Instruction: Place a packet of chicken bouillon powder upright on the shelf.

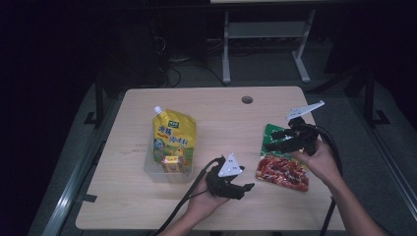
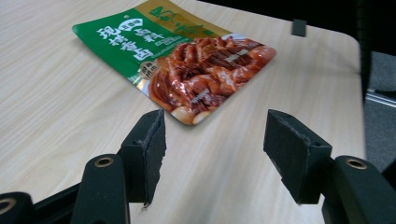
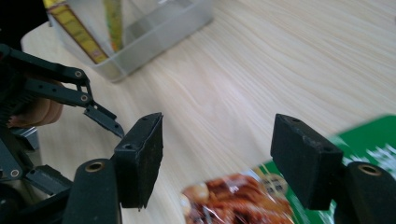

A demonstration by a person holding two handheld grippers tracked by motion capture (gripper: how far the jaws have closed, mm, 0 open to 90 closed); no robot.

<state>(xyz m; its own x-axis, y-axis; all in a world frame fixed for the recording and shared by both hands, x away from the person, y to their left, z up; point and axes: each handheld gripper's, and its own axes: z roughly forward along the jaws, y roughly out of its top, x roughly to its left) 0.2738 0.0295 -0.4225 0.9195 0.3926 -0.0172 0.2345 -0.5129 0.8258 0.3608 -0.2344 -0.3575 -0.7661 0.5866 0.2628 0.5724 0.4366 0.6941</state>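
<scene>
Two spread grippers flank a green-and-red sauce packet on a wooden table.

The sauce packet [image 1: 282,164] lies flat near the table's [image 1: 211,103] right edge, its green half printed with large white Chinese characters, its lower half showing glossy red crayfish; smaller print is too fine to read. The left gripper [image 1: 239,188] hovers just beside the packet's near corner, jaws apart with nothing between them. The right gripper [image 1: 278,140] hangs over the packet's green end, jaws likewise spread and empty. Farther left, a yellow spouted pouch [image 1: 173,136] with Chinese lettering leans in a clear plastic bin [image 1: 156,172]. Bare tabletop lies open between bin and packet.
</scene>
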